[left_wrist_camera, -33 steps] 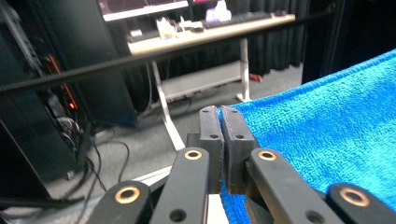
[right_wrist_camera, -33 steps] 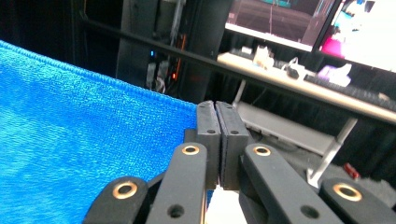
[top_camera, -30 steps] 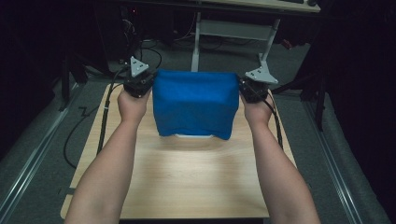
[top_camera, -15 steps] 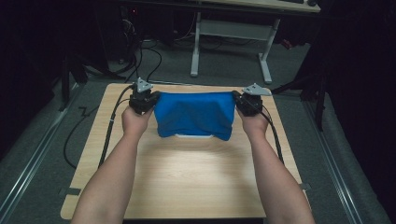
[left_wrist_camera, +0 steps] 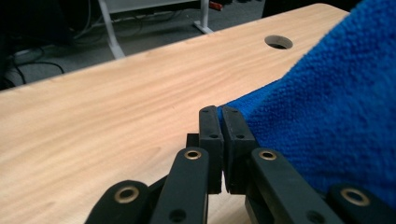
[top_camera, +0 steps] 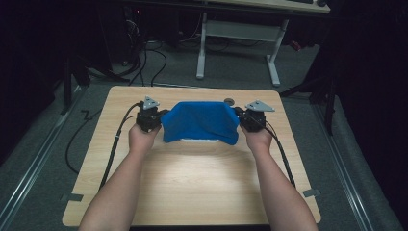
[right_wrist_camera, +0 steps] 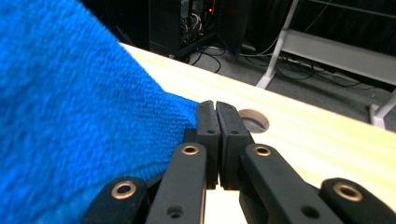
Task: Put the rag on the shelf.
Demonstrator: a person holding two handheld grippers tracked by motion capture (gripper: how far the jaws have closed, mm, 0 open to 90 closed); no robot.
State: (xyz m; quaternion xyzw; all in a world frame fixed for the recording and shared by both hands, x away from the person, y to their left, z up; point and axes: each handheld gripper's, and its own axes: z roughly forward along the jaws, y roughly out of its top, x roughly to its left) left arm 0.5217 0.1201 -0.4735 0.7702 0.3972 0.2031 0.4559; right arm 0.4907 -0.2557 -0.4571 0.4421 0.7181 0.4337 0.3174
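Item: blue terry towel (top_camera: 199,122), upper centre of the high view, stretched between two grippers over the far half of the wooden table (top_camera: 192,183). A second ago it hung higher as a tall, taut panel; now it sits lower and sags, its bottom edge resting on the tabletop, with a pale strip, unidentified, just under it.

Left gripper (top_camera: 159,115): jaws clamped on the towel's left top corner; in the left gripper view, cloth emerges from between the pressed pads (left_wrist_camera: 219,135).

Right gripper (top_camera: 239,115): jaws clamped likewise on the right corner (right_wrist_camera: 215,135).

Nearby: round cable hole (top_camera: 229,101), just behind the towel.

Assessment: lowering phase; the towel is likely being laid flat or folded, corners not yet released.
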